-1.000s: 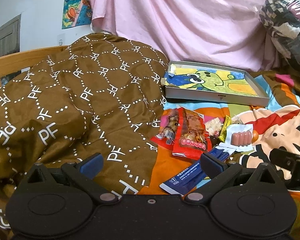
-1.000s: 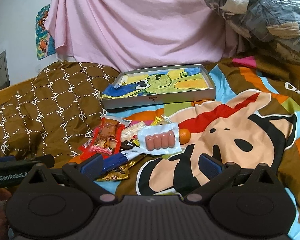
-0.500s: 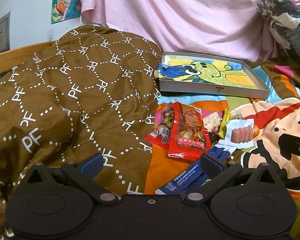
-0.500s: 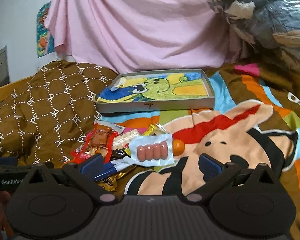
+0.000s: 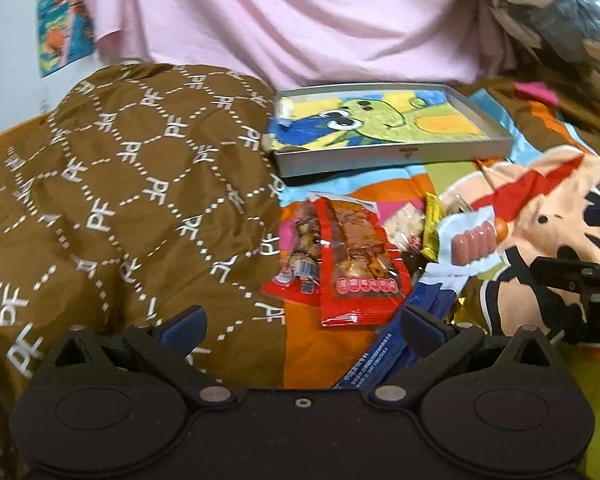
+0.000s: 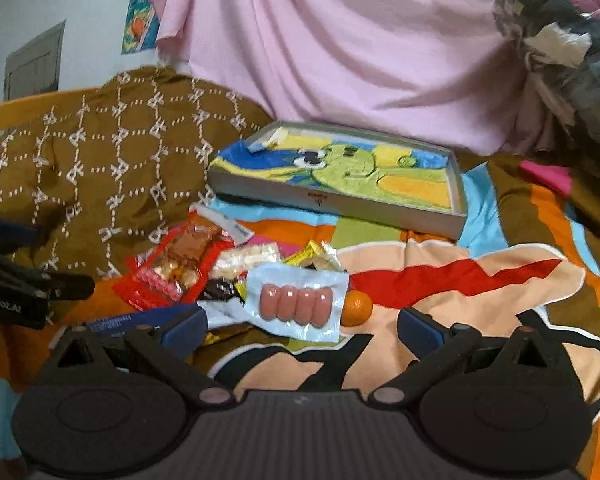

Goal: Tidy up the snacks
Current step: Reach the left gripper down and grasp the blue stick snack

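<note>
- Snacks lie in a loose heap on the cartoon bedsheet (image 6: pixel 440 280), between the brown quilt (image 5: pixel 140 184) and the sheet's big printed face, with the shallow grey tray (image 6: pixel 340 208) just beyond them.
- The heap holds a red packet (image 5: pixel 356 264), a second red packet (image 5: pixel 296 256) tucked under its left edge, a sausage pack (image 6: pixel 296 304), a small orange (image 6: pixel 356 308) touching that pack's right side, yellow wrappers (image 6: pixel 316 256) and a long blue packet (image 5: pixel 384 360).
- The tray holds no snacks that I can see; only its picture lining shows.
- Left gripper (image 5: pixel 303 322) is wide open and holds nothing; the red packet lies straight ahead between its fingers, long axis running away from the camera, and the blue packet slants under its right finger.
- Right gripper (image 6: pixel 302 326) is also wide open and empty; the sausage pack sits just ahead, slightly left of centre, sausages side by side across the view.
- Judgement: sorting has not begun. Each arm has its own near target, the left the red packet, the right the sausage pack.
- Both packs lie flat on soft bedding, so a pinch probably needs an edge.
</note>
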{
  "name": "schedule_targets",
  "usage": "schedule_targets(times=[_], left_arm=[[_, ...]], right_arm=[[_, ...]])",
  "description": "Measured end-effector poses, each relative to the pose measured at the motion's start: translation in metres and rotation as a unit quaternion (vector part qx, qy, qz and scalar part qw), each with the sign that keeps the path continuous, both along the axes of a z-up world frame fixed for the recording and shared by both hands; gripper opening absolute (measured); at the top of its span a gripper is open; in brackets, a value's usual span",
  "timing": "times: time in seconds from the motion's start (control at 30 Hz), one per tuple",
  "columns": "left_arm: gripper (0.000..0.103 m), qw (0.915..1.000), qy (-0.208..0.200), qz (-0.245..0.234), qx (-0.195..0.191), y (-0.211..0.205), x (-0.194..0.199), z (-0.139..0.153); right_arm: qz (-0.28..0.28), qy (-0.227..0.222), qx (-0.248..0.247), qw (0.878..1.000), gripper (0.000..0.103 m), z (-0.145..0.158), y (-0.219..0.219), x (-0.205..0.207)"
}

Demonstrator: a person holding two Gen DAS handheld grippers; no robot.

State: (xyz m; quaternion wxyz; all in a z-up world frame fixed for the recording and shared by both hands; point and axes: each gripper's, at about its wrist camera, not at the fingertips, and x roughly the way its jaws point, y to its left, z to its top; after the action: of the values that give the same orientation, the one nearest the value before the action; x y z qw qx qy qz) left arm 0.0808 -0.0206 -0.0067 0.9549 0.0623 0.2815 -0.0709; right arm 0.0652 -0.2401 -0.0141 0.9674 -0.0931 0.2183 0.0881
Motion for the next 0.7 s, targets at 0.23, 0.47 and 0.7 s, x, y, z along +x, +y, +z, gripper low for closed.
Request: schedule_targets(times=[0.23,0.47,0.7], left_arm=[[0.102,0.9928,0.037,-0.114,0.000,-0.008,0.017,-0.009],[0.099,0.9830,0.067,-0.171,-0.007,-0.009,0.033,-0.021],[0.084,0.9745,0.098,-0.200,-0.024,-0.007,0.045,-0.027]], right_arm=[[0.028,0.040,0.006,0.999,0.103,-0.010,-0.002,0.013],[0.069,0.053,-0.030,0.996,0.103,-0.020,0.012,0.020],[0.061,0.073,-0.029,0.995,0.103,-0.027,0.013,0.030]])
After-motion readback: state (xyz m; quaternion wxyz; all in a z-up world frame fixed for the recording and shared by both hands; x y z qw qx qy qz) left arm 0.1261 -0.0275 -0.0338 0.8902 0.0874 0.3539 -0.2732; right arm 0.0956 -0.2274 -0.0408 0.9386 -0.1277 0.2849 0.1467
